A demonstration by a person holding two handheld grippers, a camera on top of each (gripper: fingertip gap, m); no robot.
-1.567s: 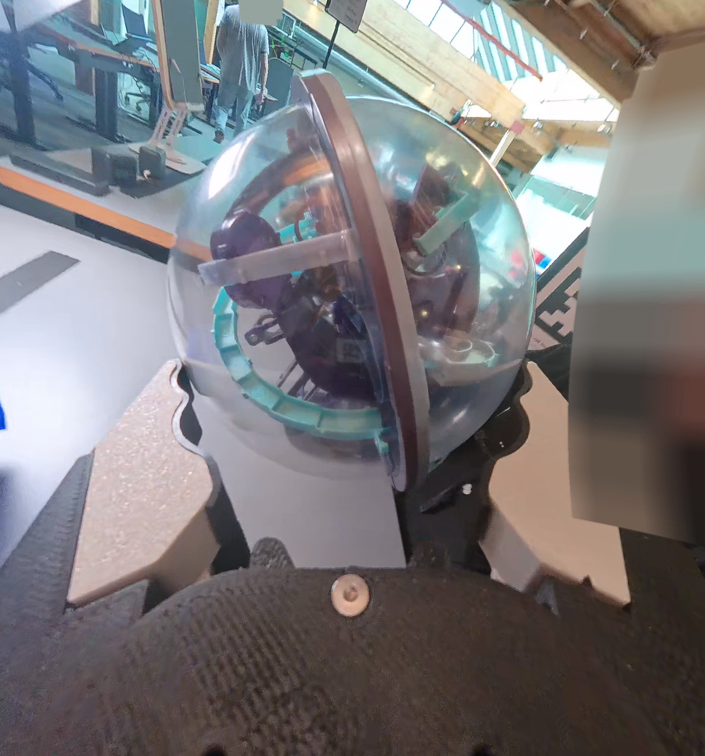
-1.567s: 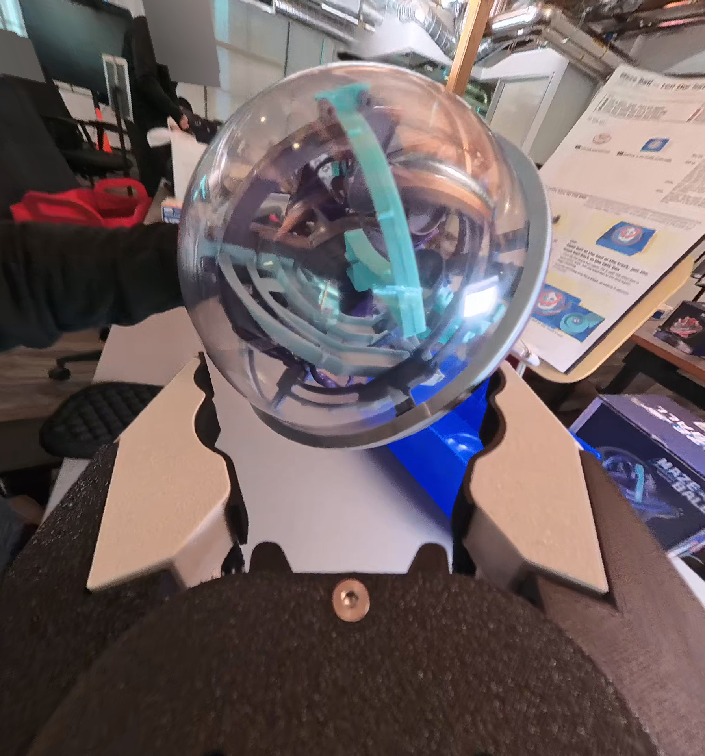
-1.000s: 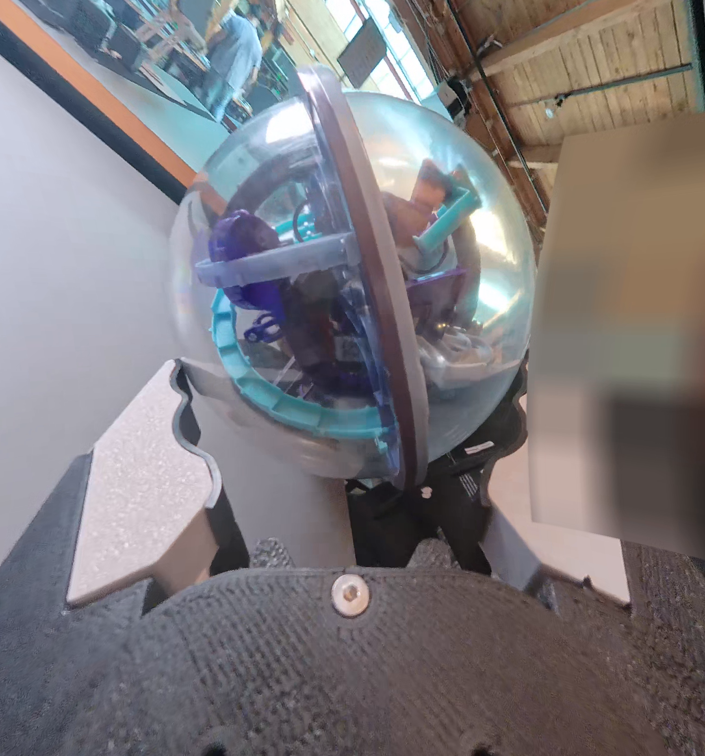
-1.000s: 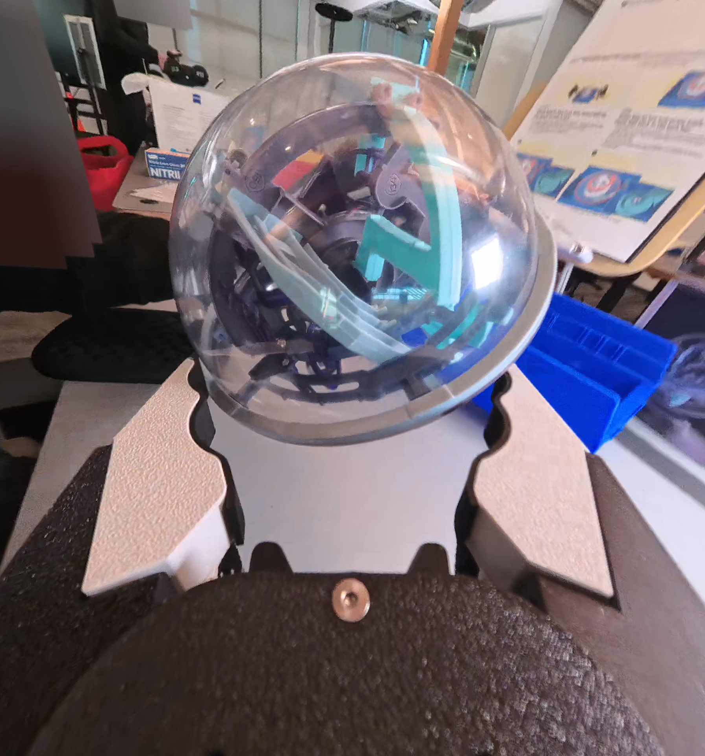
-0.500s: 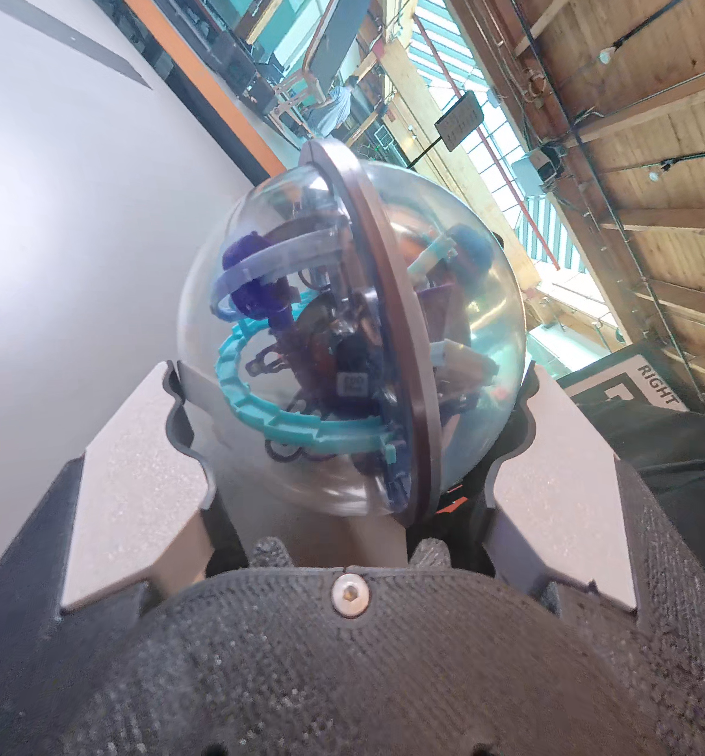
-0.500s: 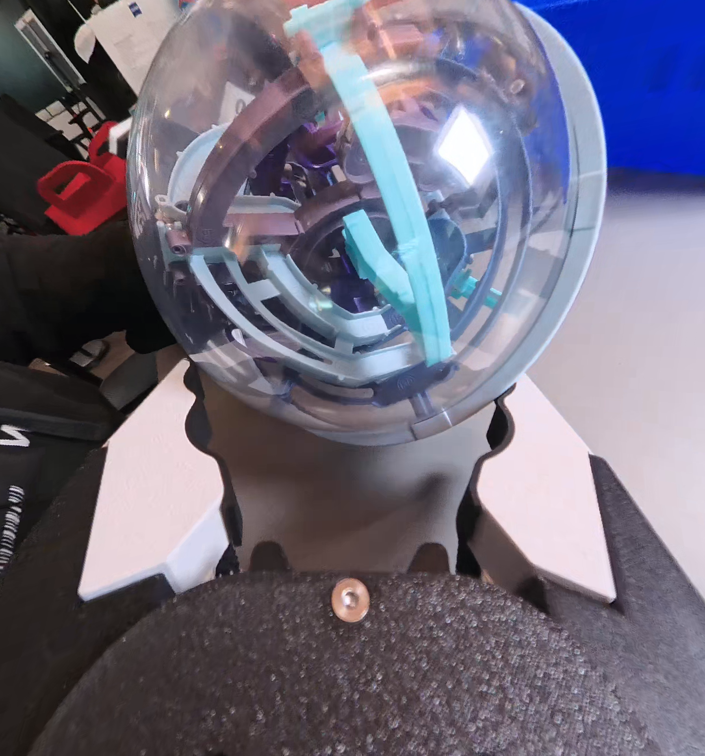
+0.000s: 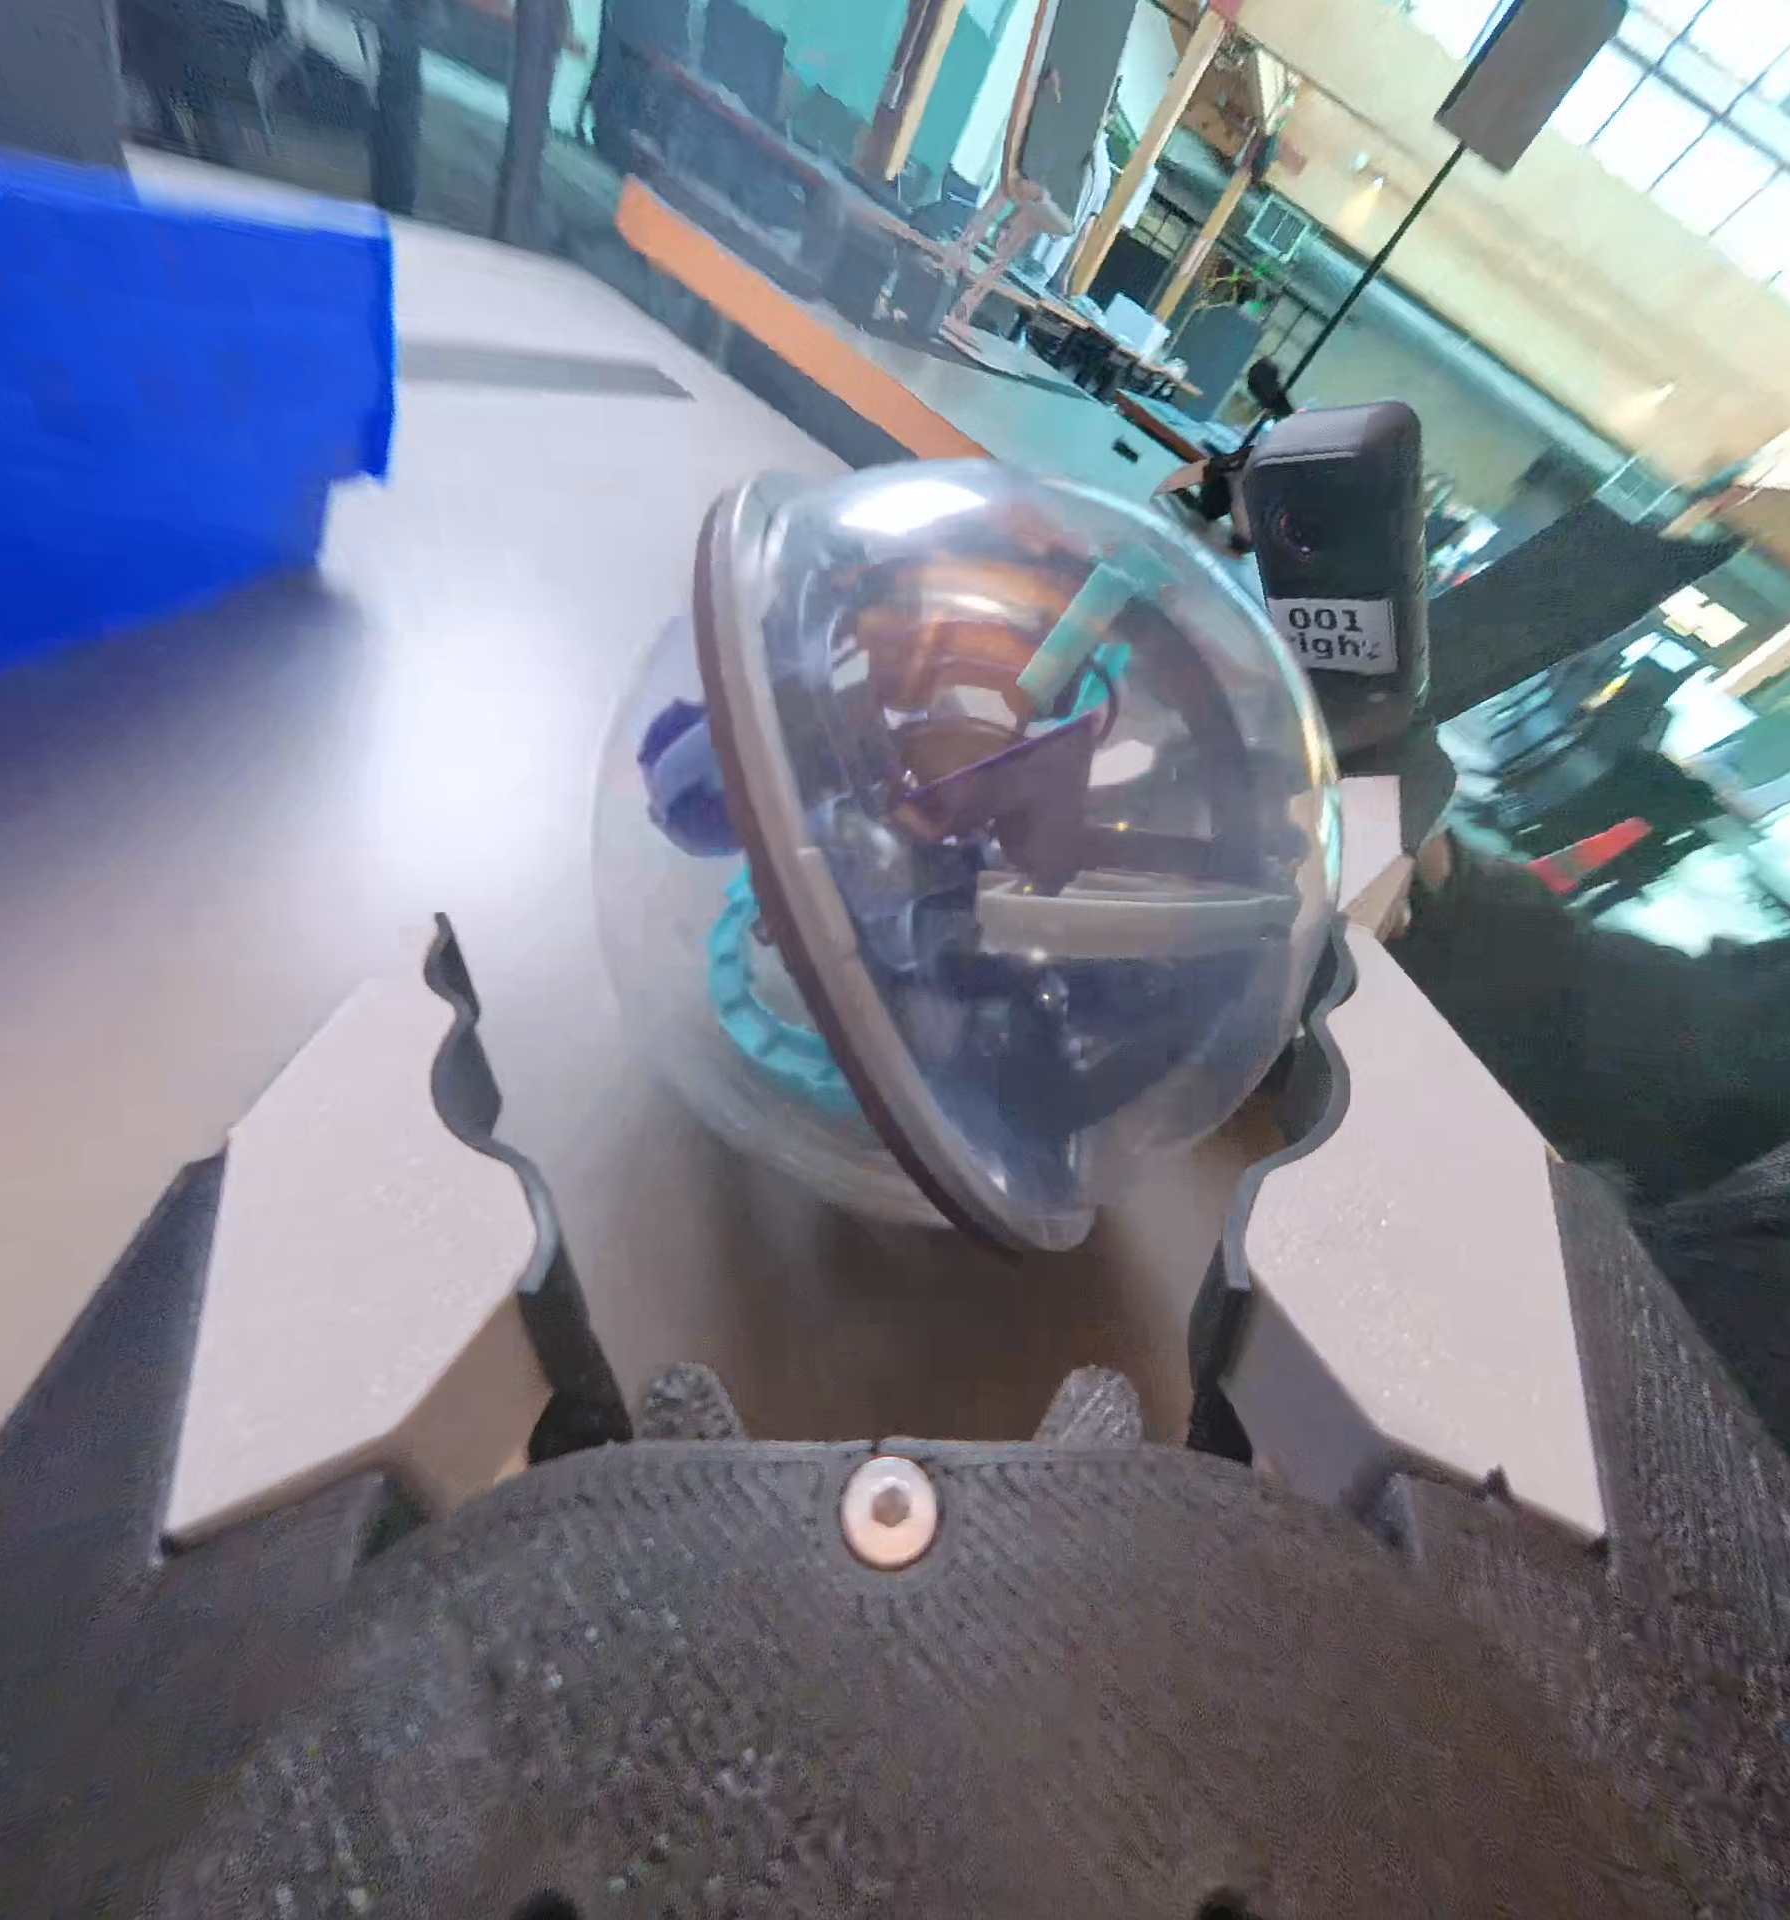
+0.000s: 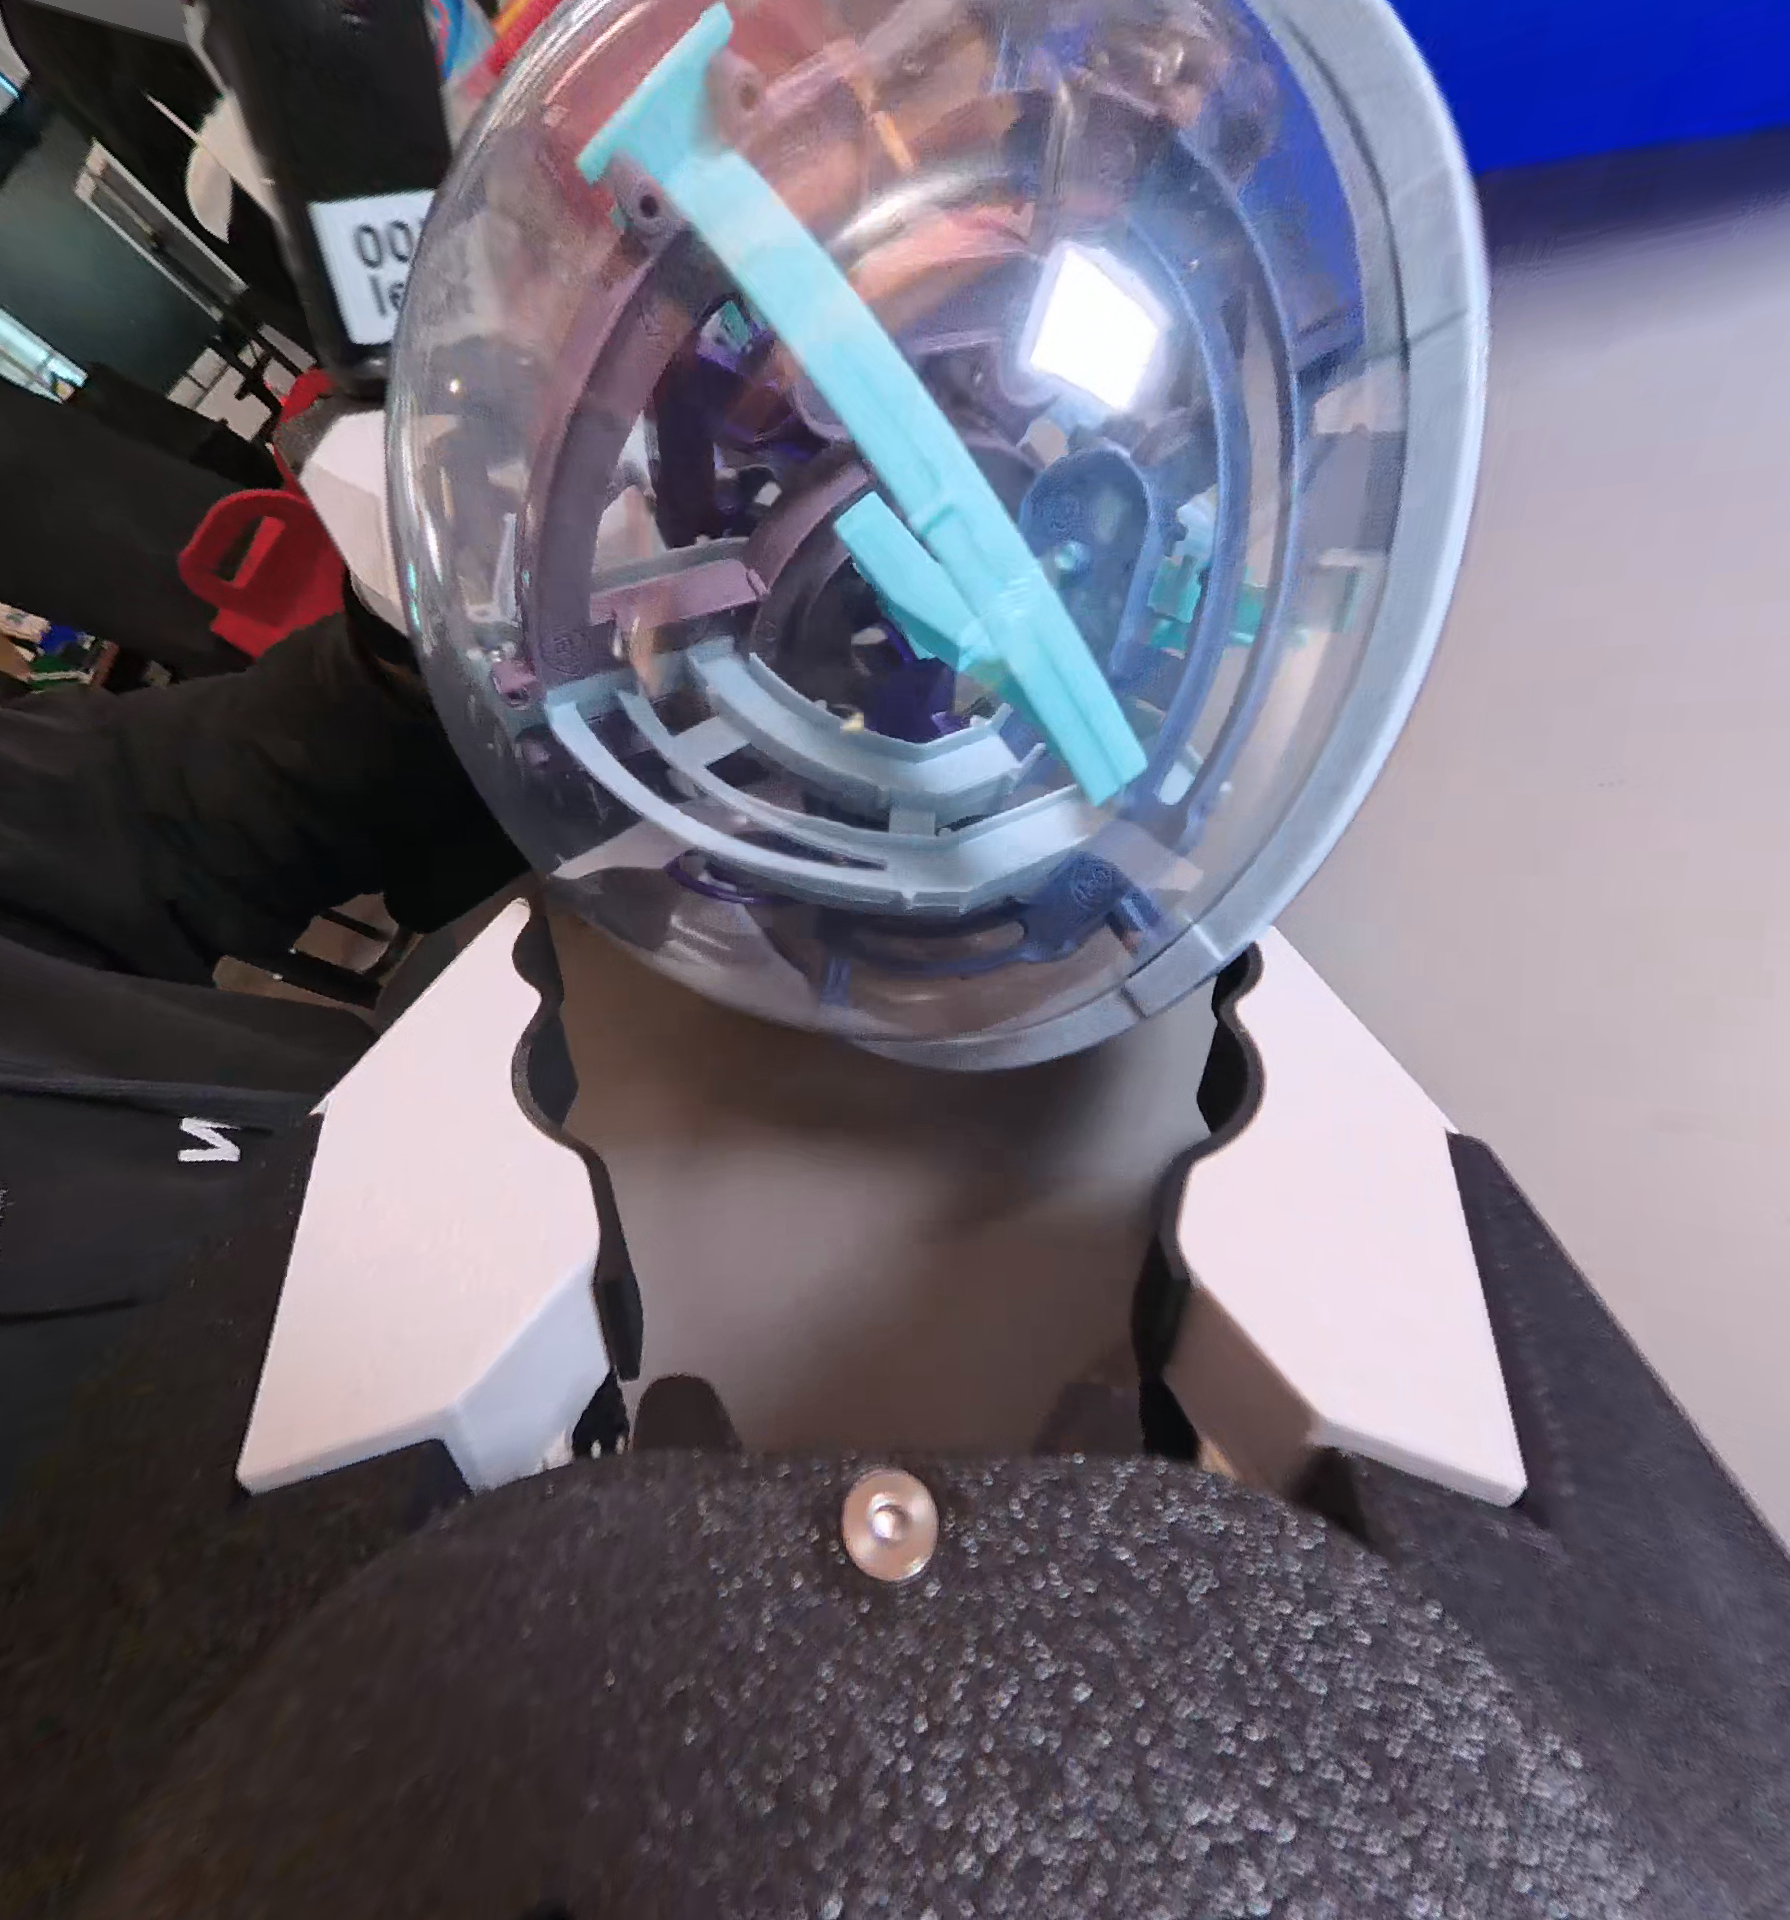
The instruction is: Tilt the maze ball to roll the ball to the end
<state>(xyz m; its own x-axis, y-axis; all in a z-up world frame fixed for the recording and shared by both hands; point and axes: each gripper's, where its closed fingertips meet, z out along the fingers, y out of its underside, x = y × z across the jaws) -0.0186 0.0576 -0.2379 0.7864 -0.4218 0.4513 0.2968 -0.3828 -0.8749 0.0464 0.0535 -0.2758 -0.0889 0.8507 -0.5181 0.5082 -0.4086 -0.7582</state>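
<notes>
The maze ball [image 7: 974, 831] is a clear sphere with teal, purple and grey tracks inside. It sits low over the pale table [image 7: 247, 883], with its shadow under it. My left gripper [image 7: 886, 945] is open. Its left finger [image 7: 455, 1039] stands clear of the ball and its right finger [image 7: 1317, 997] touches it. In the right wrist view the maze ball [image 8: 922, 520] fills the top. My right gripper [image 8: 886, 951] is shut on it, with both fingertips [image 8: 532, 966] against its lower part. I cannot make out the small ball inside.
A blue bin [image 7: 143, 416] stands on the table at the far left, and it also shows in the right wrist view [image 8: 1649, 62]. The right gripper's black camera [image 7: 1338, 582] is behind the ball. A person's dark sleeve [image 8: 195, 790] and a red object [image 8: 247, 561] are at the left.
Both grippers swung the ball from pointing up at the ceiling down to the table. The ball's seam ring has tilted. The left finger of my left gripper has come off the ball.
</notes>
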